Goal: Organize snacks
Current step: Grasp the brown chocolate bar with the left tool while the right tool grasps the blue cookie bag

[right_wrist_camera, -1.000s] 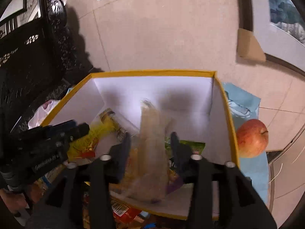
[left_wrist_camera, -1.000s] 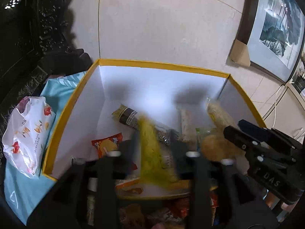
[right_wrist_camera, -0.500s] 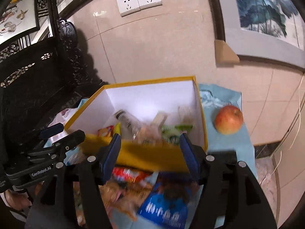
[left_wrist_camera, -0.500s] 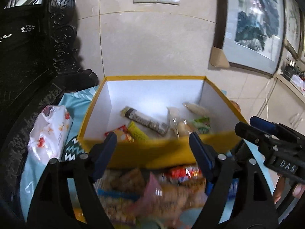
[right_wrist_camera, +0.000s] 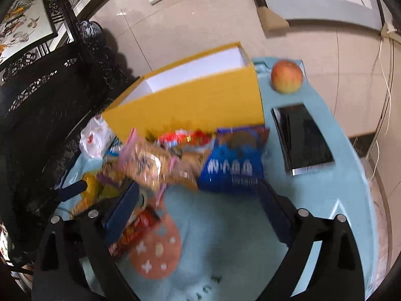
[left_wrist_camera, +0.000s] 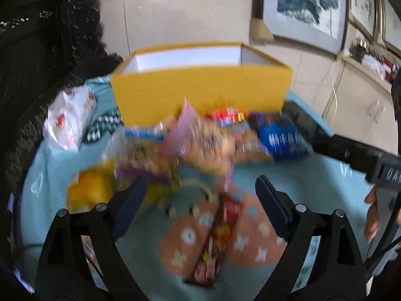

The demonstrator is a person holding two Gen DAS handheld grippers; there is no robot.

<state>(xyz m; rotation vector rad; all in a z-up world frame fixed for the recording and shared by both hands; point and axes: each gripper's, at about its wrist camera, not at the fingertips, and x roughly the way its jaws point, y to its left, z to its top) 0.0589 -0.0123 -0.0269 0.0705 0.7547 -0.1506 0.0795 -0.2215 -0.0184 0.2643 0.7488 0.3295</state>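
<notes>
Yellow box (left_wrist_camera: 200, 87) ahead of both grippers: matt card outside, smooth white inside. Snack packets (left_wrist_camera: 200, 145) piled just short of box: crinkly glossy film. Blue packet (right_wrist_camera: 233, 165) at right gripper's fingertips: shiny plastic. Red bar wrapper (left_wrist_camera: 218, 238) between left gripper's fingers: glossy foil. Tablecloth (right_wrist_camera: 338, 188) below: soft matt light-blue cloth. Apple (right_wrist_camera: 287, 76) far right: smooth, waxy. Black slab (right_wrist_camera: 303, 138) right of box: glassy, reflective.

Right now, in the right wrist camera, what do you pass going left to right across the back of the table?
White plastic bag → yellow box → apple → black phone.
</notes>
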